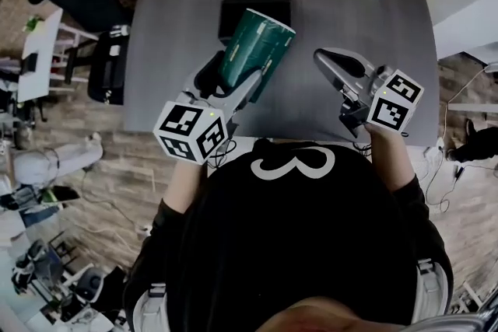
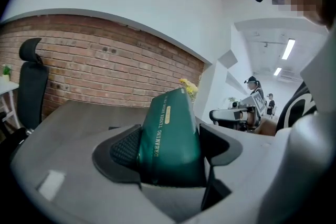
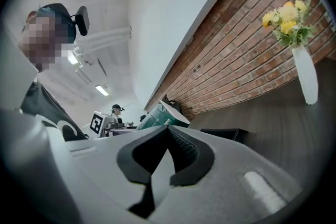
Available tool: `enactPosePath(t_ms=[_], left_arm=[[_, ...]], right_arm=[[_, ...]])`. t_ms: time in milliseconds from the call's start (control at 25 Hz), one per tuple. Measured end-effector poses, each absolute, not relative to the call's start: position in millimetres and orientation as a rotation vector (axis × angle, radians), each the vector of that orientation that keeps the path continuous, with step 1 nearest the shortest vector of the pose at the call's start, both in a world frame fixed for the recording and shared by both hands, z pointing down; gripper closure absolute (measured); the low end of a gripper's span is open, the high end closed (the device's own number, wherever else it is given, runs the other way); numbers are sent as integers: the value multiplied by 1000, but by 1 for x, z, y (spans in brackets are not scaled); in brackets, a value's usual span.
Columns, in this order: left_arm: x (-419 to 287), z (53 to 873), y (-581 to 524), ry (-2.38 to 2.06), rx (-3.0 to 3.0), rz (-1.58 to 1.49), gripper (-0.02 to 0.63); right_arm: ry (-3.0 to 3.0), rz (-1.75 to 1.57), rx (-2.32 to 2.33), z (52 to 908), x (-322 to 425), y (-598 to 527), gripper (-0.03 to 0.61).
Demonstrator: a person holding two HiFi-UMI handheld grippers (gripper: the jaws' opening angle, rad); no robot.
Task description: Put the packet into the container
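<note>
Left gripper: I've got both jaws clamped on the green packet, tilted and up off the table, near the black container. Right gripper: 2 jaws closed together, nothing between them.

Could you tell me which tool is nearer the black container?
Left. The left tool, gripping the green packet, is just in front of the container; the right tool, closed and empty, is off to its right.
</note>
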State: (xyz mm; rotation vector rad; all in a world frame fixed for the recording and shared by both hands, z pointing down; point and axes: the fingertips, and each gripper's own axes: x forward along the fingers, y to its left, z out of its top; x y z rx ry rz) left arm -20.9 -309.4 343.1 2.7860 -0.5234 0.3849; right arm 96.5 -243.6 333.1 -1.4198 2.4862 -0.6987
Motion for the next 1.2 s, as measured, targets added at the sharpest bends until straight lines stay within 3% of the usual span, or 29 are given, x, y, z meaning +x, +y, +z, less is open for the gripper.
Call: enactPosePath(t_ms=[680,1200], left_arm=[[5,333,-409,-54,3184,559,247],[53,372,-441,331,3408,795,250]], right_arm=[[2242,-708,-1726,350,85,-271,577],[2108,-747,-1847,371,95,-254,577]])
